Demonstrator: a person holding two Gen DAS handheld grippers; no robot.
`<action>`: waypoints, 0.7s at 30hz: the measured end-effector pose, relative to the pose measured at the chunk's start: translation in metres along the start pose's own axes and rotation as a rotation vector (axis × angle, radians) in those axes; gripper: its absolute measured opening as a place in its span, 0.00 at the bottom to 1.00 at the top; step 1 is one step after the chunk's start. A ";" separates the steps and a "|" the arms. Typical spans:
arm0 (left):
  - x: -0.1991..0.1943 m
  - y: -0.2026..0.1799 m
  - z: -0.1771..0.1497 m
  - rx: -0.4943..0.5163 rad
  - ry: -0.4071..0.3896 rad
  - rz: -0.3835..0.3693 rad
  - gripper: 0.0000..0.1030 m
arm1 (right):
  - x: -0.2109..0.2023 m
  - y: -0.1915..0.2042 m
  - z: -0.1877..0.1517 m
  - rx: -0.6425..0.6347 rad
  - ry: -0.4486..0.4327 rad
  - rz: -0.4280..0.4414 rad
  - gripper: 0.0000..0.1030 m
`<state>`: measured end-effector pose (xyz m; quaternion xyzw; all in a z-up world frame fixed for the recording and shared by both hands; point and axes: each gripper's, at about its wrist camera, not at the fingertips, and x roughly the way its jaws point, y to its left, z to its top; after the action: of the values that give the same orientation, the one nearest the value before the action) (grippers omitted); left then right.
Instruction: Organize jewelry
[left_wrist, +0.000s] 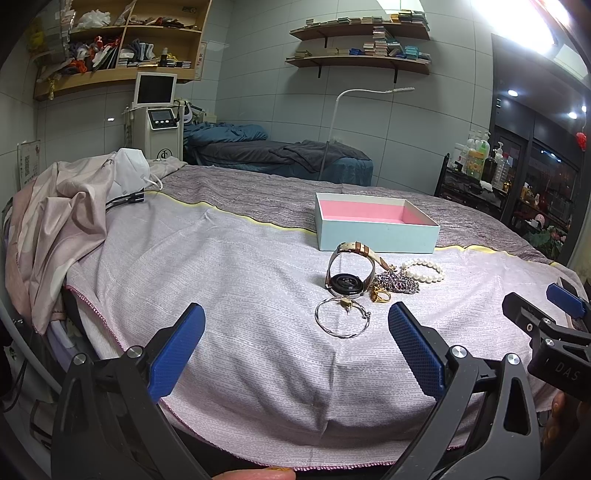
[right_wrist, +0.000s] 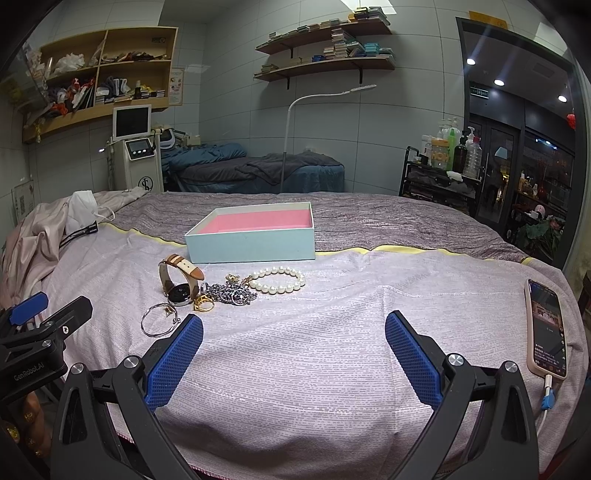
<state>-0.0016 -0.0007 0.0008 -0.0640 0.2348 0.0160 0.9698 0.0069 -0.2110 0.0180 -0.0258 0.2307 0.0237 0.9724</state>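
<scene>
A light blue box (left_wrist: 376, 234) (right_wrist: 251, 249) with a pink lining stands open on the bed. In front of it lie a watch (left_wrist: 347, 275) (right_wrist: 179, 282) with a brown and cream strap, a silver bangle (left_wrist: 341, 317) (right_wrist: 159, 319), a gold ring (left_wrist: 380, 295) (right_wrist: 204, 303), a silver chain (left_wrist: 400, 282) (right_wrist: 231, 293) and a pearl bracelet (left_wrist: 424, 271) (right_wrist: 279, 281). My left gripper (left_wrist: 295, 339) is open and empty, just short of the bangle. My right gripper (right_wrist: 293, 347) is open and empty, to the right of the jewelry.
A phone (right_wrist: 546, 326) on a charging cable lies at the bed's right edge. Bunched pink fabric (left_wrist: 62, 221) and a white mask (left_wrist: 131, 171) lie at the left. The other gripper shows at each view's edge: the right gripper (left_wrist: 543, 321), the left gripper (right_wrist: 44, 317).
</scene>
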 end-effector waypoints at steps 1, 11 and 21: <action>0.000 0.000 0.000 0.000 0.000 0.000 0.95 | 0.000 0.000 0.000 0.000 0.000 0.000 0.94; 0.000 -0.001 -0.001 -0.001 0.003 -0.001 0.95 | 0.000 0.000 0.000 -0.001 0.001 0.000 0.94; 0.000 0.000 -0.001 -0.001 0.003 -0.002 0.95 | 0.000 0.000 0.000 0.000 0.001 0.000 0.94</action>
<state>-0.0024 -0.0011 -0.0004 -0.0647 0.2363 0.0148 0.9694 0.0072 -0.2109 0.0179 -0.0260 0.2313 0.0236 0.9723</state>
